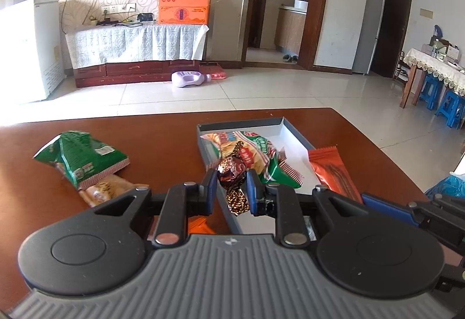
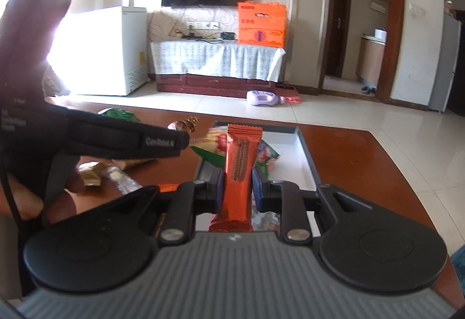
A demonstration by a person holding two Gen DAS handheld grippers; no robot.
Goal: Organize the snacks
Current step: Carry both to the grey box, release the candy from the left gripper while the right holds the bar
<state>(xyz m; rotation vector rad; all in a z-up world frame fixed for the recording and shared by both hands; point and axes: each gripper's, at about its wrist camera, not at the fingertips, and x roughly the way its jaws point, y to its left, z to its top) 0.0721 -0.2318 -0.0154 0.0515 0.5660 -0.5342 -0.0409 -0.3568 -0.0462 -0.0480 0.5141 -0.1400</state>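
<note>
Over the near end of the grey tray [image 1: 293, 131] both tools are loaded at once. The left hand-held gripper [image 1: 231, 185] is clamped on a foil-wrapped candy [image 1: 231, 170], and the right hand-held gripper [image 2: 236, 188] is clamped on an orange wafer bar [image 2: 239, 162].

What the drop turns on, I'd say, is where each snack sits against the tray's walls. The candy hangs at the tray's near left wall, lower centre of the left view, its long axis running from the twisted tail near the camera up to the other twist. Its round middle seems to sit right over that wall, so it looks to need a little travel toward frame right before release.

The bar points straight away from its gripper, long axis lined up with the tray's length, in the middle of the right view. It already seems to be over the white floor on the tray's right side, so the right hand looks better placed to release first.

The candy's wrapper is crinkly, shiny brown foil with gold print. The bar's sleeve is smooth, flat and stiff-looking, with a serrated top edge. A puffy red-and-green chip bag [image 1: 261, 156] fills the tray's left half. Another green bag [image 1: 81, 156] and a tan packet [image 1: 101, 189] lie on the glossy brown table [image 1: 162, 133] at middle left.
</note>
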